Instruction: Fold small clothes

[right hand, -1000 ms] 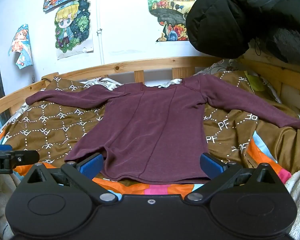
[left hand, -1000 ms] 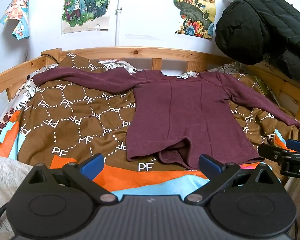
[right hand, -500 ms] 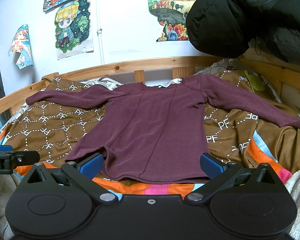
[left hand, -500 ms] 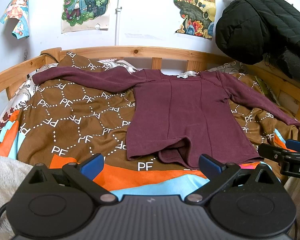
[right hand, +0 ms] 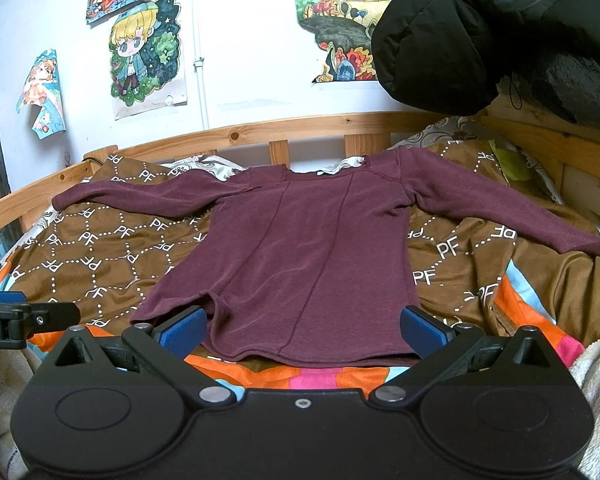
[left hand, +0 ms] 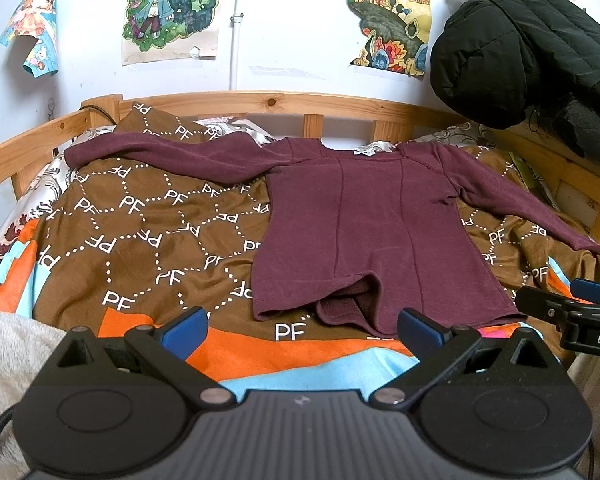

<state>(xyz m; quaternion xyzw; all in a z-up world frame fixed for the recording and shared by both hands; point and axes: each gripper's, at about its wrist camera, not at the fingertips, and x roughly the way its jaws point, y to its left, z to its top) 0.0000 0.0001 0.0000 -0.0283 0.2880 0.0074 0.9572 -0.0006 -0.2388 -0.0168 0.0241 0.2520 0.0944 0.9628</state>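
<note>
Lying flat on the quilt [left hand: 140, 220], sleeves out, the top [left hand: 372, 232] awaits its first fold. Both grippers, left [left hand: 302, 330] and right [right hand: 304, 330], hover spread and empty near the hem; next, pinch a sleeve.

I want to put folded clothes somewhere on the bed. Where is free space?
The widest bare blanket lies left of the shirt, below its left sleeve. A narrow strip runs between the hem and both grippers. To the right it is crowded: the right sleeve crosses rumpled blanket, and a jacket hangs above.
</note>
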